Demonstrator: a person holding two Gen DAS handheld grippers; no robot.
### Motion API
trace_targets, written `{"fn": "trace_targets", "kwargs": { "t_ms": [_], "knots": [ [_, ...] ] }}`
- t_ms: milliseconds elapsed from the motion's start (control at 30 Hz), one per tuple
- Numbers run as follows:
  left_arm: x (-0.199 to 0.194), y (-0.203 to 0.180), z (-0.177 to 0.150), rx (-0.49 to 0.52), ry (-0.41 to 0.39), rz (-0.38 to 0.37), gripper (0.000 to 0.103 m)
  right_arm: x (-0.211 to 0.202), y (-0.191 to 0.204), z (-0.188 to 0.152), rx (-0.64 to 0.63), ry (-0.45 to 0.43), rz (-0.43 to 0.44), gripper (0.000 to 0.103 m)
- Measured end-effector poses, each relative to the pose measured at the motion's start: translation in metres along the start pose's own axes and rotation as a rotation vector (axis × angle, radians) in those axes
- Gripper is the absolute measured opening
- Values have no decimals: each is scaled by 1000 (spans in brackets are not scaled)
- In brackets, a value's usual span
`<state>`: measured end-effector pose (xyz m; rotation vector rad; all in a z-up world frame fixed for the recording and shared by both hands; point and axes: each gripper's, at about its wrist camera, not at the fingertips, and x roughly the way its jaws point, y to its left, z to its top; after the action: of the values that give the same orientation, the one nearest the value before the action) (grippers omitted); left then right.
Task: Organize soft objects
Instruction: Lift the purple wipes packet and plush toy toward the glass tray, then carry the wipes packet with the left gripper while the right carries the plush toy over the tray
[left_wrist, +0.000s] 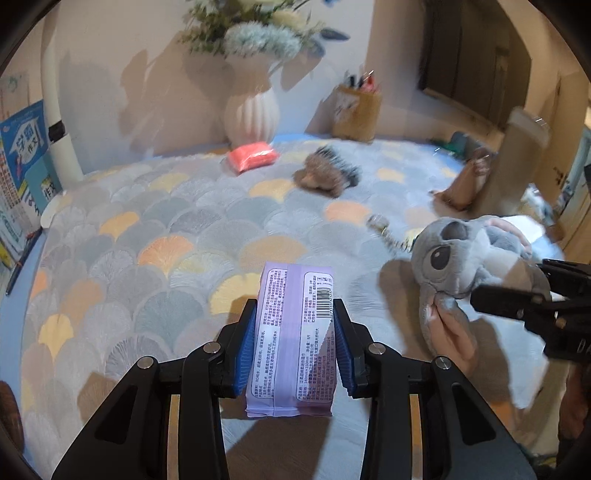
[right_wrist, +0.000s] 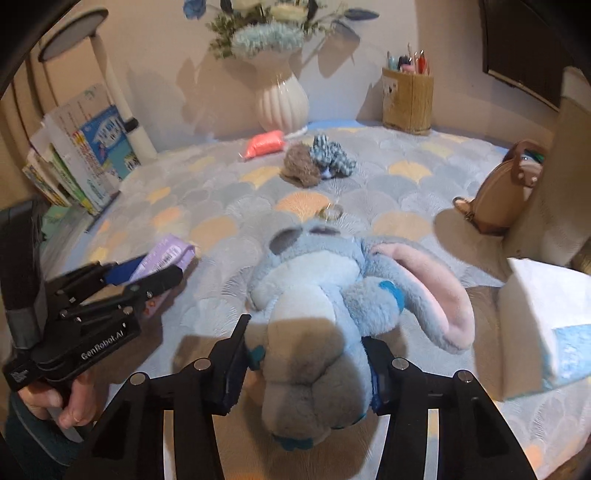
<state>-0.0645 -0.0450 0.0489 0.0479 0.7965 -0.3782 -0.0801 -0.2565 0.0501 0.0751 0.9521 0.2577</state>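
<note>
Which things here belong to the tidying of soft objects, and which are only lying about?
Job: purple tissue pack in left gripper; blue plush toy in right gripper; brown fuzzy toy; red soft pack.
Lying about: vase; pen holder; books.

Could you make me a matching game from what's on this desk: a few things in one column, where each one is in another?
Things:
1. Purple pack
2. Blue plush
3. Pink packet
4. Pens

Places:
A. Lying by the white vase
B. Standing in the holder
C. Held in the right hand-held gripper
D. Held in the left hand-held gripper

Pairs: 1-D, 2-C, 3-A, 4-B
</note>
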Motion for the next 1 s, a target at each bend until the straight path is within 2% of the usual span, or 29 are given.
{"fn": "trace_targets", "kwargs": {
  "t_ms": [200, 433, 600, 833, 1000],
  "knots": [
    [-28, -43, 16, 32, -59, -124, 35, -54, -24, -2, 54, -65, 65, 50],
    [-48, -104, 35, 138, -103, -187, 35, -103, -54, -14, 100, -137, 91, 50],
    [-63, -154, 52, 208, -138, -272, 35, -156, -100, -24, 198, -229, 117, 50],
    [-73, -249, 91, 295, -171, -383, 35, -228, -179, -30, 289, -384, 24, 50],
    [-68, -322, 122, 375, -204, -415, 35, -268, -237, -17, 332, -477, -120, 50]
  ]
}}
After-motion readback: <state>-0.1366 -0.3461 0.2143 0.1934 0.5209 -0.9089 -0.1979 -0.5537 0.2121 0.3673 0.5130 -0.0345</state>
